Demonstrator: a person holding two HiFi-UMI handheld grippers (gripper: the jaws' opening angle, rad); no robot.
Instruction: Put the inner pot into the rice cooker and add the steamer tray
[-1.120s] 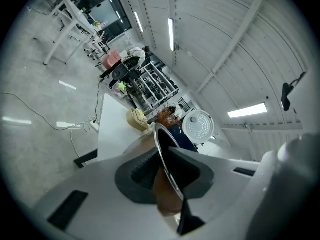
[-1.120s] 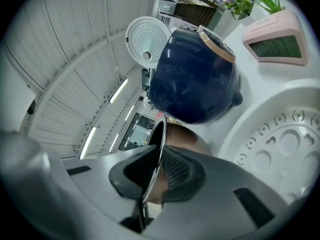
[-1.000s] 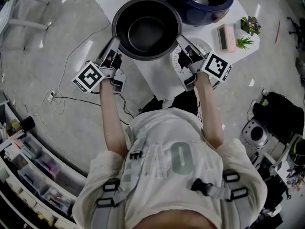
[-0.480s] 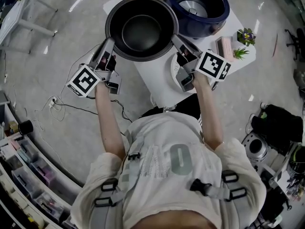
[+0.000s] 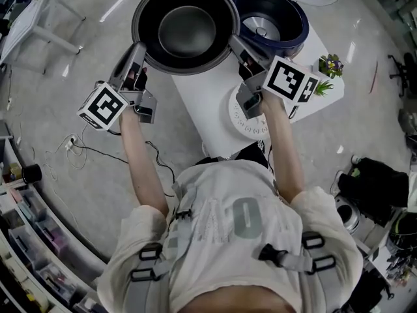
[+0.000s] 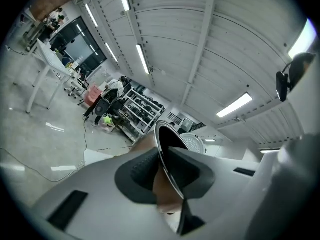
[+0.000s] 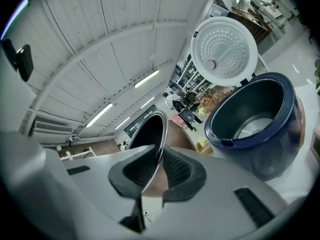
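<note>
inner pot (image 5: 186, 28) is held just beside the rice cooker (image 5: 294, 36), rim pinched by left gripper (image 5: 138, 48) and right gripper (image 5: 236, 43). only thin rim's gripped, so it could easily get tilted and dropped.

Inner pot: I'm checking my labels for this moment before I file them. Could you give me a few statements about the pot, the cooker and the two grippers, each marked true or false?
1. The left gripper and the right gripper each clamp the rim of the dark round metal inner pot, on opposite sides. True.
2. The pot sits inside the navy rice cooker. False: it is held in the air beside the cooker, whose cavity is empty.
3. The cooker's lid is shut. False: the white perforated lid stands open above the cooker.
4. The pot has nothing in it. True.
</note>
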